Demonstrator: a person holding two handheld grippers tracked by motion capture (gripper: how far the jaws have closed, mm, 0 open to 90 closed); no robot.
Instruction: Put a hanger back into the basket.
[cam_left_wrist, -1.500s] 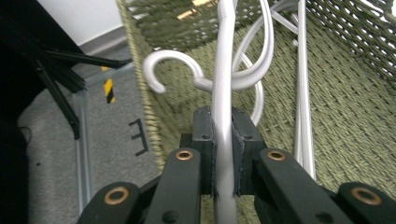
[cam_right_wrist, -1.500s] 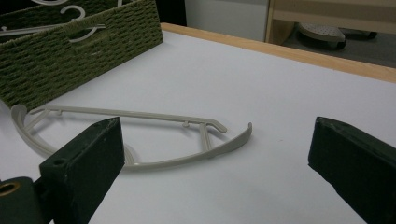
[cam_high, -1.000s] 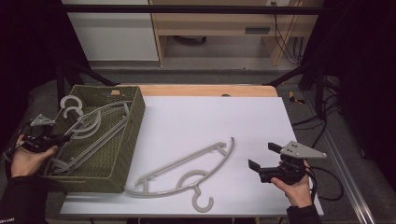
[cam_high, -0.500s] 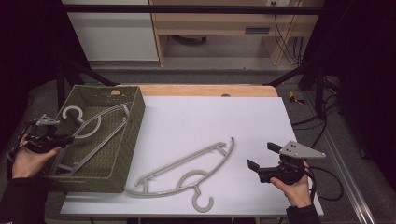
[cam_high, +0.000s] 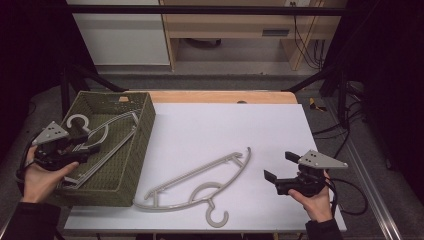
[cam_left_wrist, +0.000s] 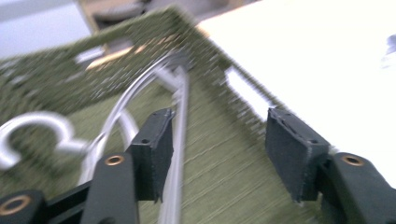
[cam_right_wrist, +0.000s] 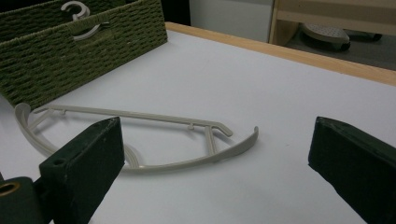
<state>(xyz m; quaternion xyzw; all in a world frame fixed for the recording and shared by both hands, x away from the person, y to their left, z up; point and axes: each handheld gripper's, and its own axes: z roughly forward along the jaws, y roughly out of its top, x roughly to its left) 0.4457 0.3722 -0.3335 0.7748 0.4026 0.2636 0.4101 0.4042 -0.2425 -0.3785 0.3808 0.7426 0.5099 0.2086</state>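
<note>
A white tabletop (cam_high: 215, 125) with a wooden strip along its far edge carries two things. A green woven basket (cam_high: 135, 165) sits on its left end. A grey plastic clothes hanger (cam_high: 200, 185) lies flat near the front edge, just beside the basket.

place: lab-style recording bench | surface: white table (cam_high: 215, 125) with wooden far edge | frame: black metal struts (cam_high: 200, 9) around it | floor: loose cables (cam_high: 345, 127) at right | behind: pale cabinet (cam_high: 120, 35), wooden shelf unit (cam_high: 235, 30)
</note>
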